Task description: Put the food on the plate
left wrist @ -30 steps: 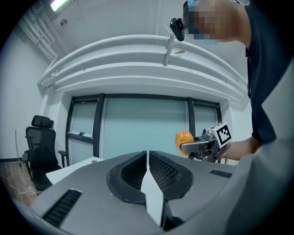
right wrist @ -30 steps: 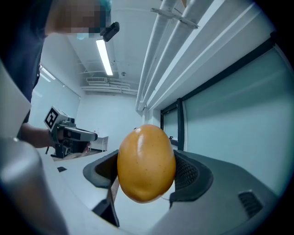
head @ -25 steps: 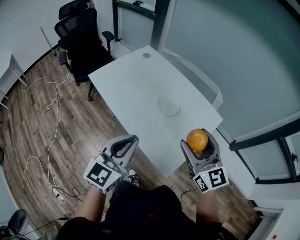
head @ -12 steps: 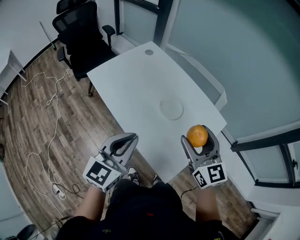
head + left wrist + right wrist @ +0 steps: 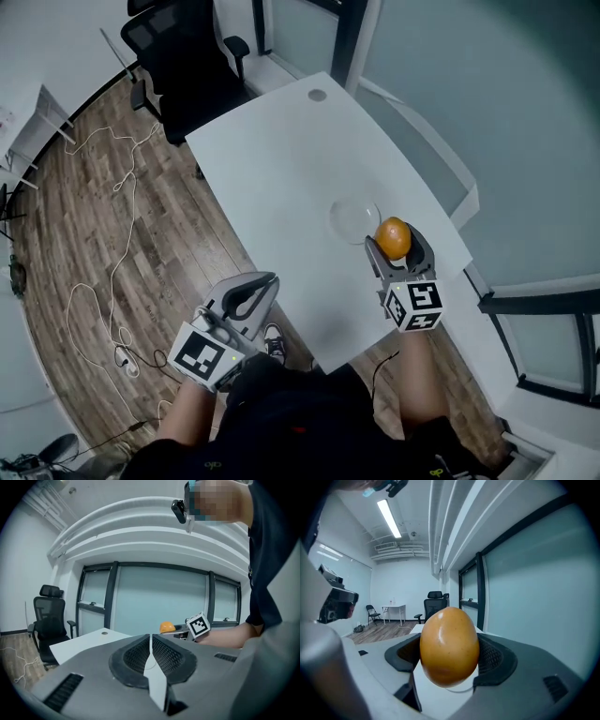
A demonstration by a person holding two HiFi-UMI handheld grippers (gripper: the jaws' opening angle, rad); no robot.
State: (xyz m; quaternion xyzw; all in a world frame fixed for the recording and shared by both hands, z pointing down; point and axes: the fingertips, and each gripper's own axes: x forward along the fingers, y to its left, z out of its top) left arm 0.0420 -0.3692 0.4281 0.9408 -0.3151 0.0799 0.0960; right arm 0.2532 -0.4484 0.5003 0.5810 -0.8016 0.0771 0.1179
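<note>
Clamping the orange, the right gripper is hovering just beside the plate, at its near-right edge; the left gripper, clenched on nothing, is hanging farther from the plate.

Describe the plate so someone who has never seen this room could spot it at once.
Find the big white table by the glass wall. Toward its near end lies a small round plate, pale and almost the table's colour. It is the only dish there, right beside the orange held in the right gripper.
</note>
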